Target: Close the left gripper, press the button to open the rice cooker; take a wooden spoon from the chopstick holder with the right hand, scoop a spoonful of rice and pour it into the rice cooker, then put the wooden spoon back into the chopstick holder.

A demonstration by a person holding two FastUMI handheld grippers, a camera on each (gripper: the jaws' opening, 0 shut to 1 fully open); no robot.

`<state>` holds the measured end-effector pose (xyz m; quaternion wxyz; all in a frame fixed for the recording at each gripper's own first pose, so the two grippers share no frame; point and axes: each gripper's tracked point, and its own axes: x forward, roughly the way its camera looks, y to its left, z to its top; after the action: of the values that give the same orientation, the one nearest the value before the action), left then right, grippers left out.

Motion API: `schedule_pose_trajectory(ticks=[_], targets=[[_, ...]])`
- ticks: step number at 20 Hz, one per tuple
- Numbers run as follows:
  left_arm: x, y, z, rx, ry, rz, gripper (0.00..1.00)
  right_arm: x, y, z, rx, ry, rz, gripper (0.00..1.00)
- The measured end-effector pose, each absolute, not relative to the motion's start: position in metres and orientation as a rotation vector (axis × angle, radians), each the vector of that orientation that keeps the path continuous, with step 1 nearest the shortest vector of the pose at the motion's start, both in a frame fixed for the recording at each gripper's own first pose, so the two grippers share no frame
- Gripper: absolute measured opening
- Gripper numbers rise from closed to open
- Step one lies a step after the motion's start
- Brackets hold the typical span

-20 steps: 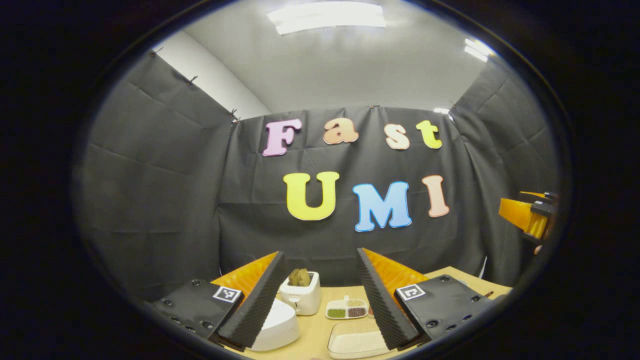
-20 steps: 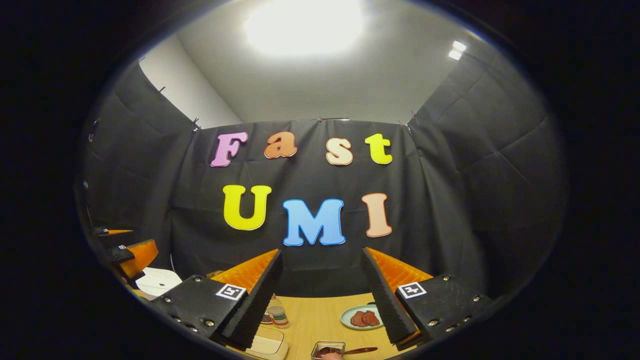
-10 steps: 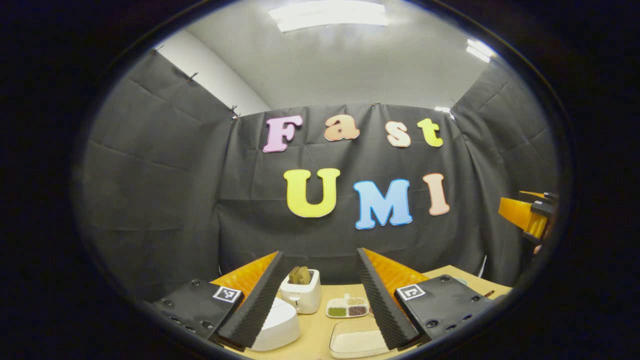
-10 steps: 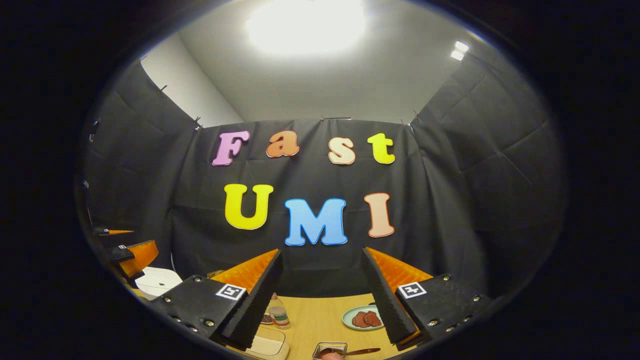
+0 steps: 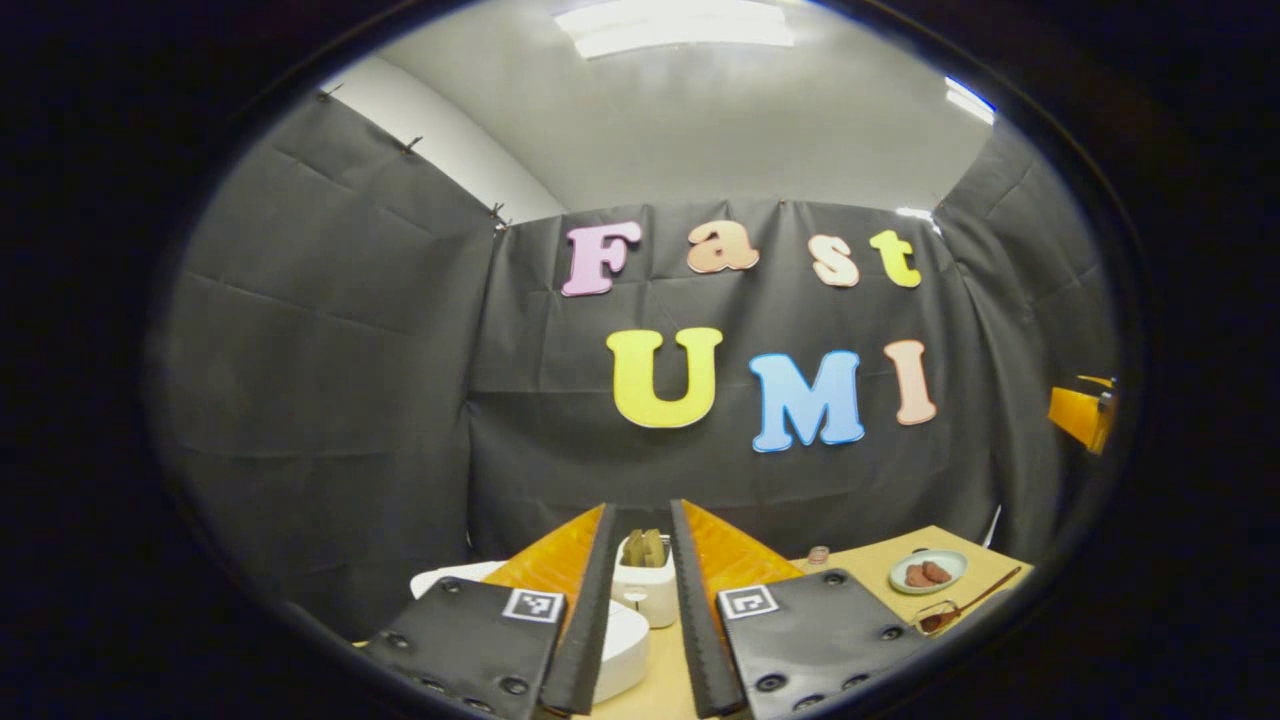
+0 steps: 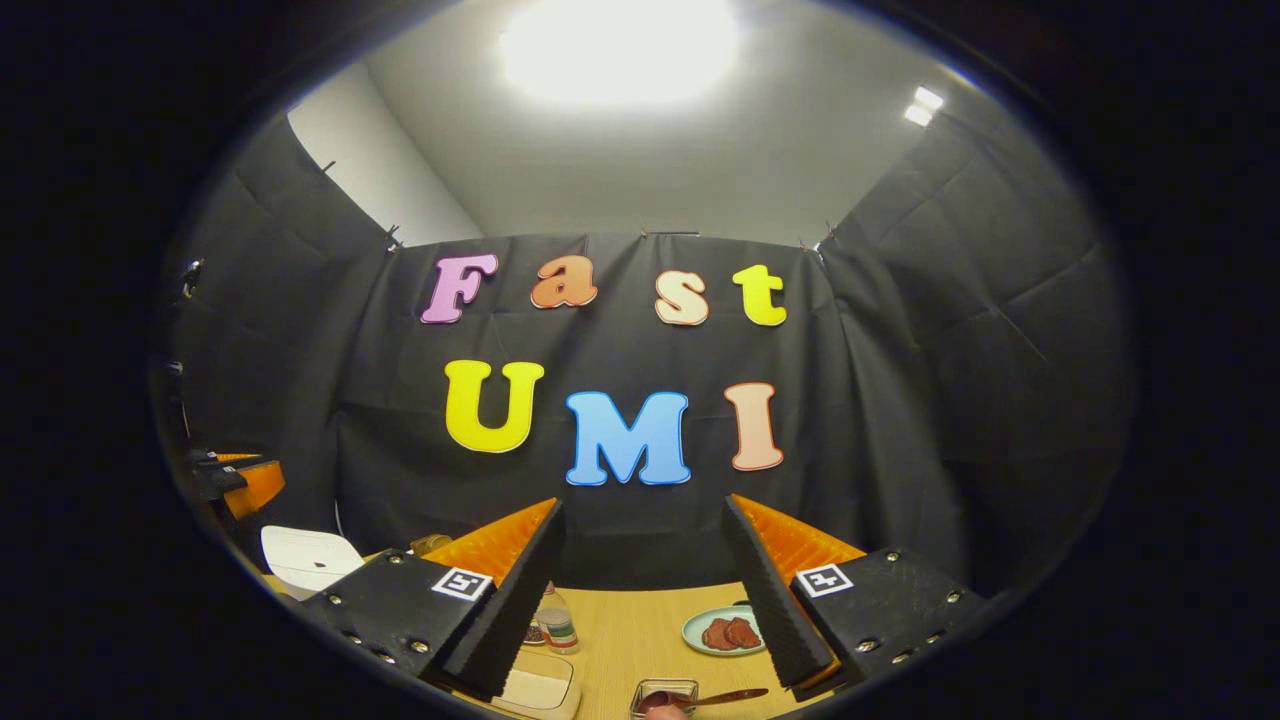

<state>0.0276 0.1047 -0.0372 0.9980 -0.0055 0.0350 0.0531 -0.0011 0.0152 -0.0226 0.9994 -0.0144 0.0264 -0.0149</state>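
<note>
Now the left gripper (image 5: 640, 610) has its fingers narrowed to a slim gap, holding nothing; right gripper (image 6: 645, 590) gapes empty. White rice cooker (image 5: 620, 640) sits just below, lid down: pressing its button comes next

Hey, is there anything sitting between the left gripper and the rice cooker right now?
Nothing visible does. The left gripper hangs above the white rice cooker, which lies just below its fingers; the chopstick holder stands beyond.
</note>
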Motion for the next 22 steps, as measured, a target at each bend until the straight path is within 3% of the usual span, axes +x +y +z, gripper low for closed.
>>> schedule_pose_trajectory(ticks=[1, 2, 3, 4, 13, 22], targets=[[0.031, 0.113, -0.043, -0.014, 0.082, 0.102, 0.36, -0.002, 0.017, -0.023, -0.03, 0.055, -0.035, 0.94], [0.033, 0.126, -0.05, -0.017, 0.09, 0.128, 0.36, -0.004, 0.019, -0.024, -0.031, 0.058, -0.04, 0.95], [0.036, 0.14, -0.056, -0.024, 0.099, 0.142, 0.16, -0.004, 0.021, -0.026, -0.034, 0.062, -0.045, 0.95], [0.042, 0.151, -0.06, -0.037, 0.111, 0.144, 0.1, -0.005, 0.024, -0.027, -0.036, 0.066, -0.051, 0.95], [0.078, 0.225, -0.136, -0.111, 0.27, 0.095, 0.08, -0.028, 0.038, -0.036, -0.063, 0.089, -0.126, 0.95], [0.103, 0.223, -0.245, -0.155, 0.474, 0.039, 0.09, -0.046, 0.032, -0.038, -0.083, 0.117, -0.208, 0.95]])
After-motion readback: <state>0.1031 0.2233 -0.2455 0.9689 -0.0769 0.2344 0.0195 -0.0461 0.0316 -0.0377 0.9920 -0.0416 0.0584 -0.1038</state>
